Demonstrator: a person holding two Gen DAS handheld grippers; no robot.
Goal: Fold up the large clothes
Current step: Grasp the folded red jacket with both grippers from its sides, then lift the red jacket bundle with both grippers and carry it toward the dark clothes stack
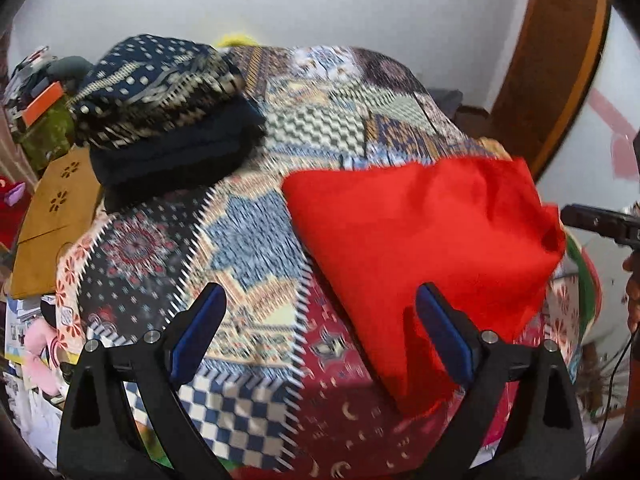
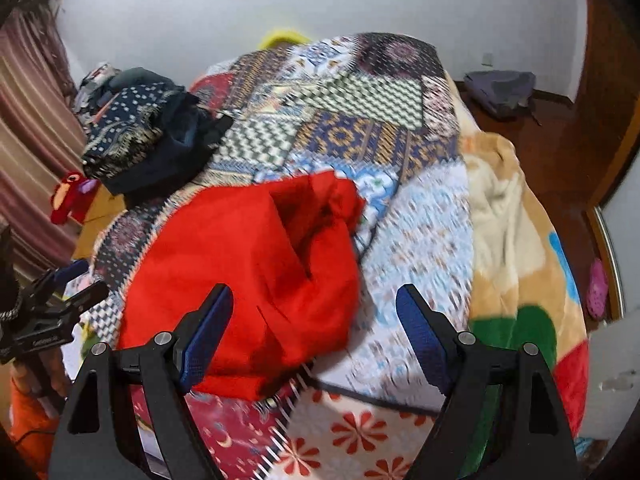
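A red garment [image 1: 420, 236] lies folded in a loose bundle on the patchwork bedspread [image 1: 256, 216]. My left gripper [image 1: 320, 292] hovers open over the bedspread. Its right finger [image 1: 440, 332] stands in front of the garment's near edge, and the pads press on nothing. In the right wrist view the red garment [image 2: 248, 264] sits left of centre, with creases and a raised fold at its far end. My right gripper [image 2: 314, 290] is open above its near right edge, holding nothing. Each gripper shows at the edge of the other's view: the right gripper [image 1: 600, 224], the left gripper [image 2: 52, 304].
A stack of folded dark patterned clothes [image 1: 160, 100] sits at the bed's far left. A brown board [image 1: 52, 220] leans beside the bed. A plush cream blanket [image 2: 508, 216] covers the right side. On the wooden floor are a grey bag [image 2: 500, 92] and a pink slipper [image 2: 597, 288].
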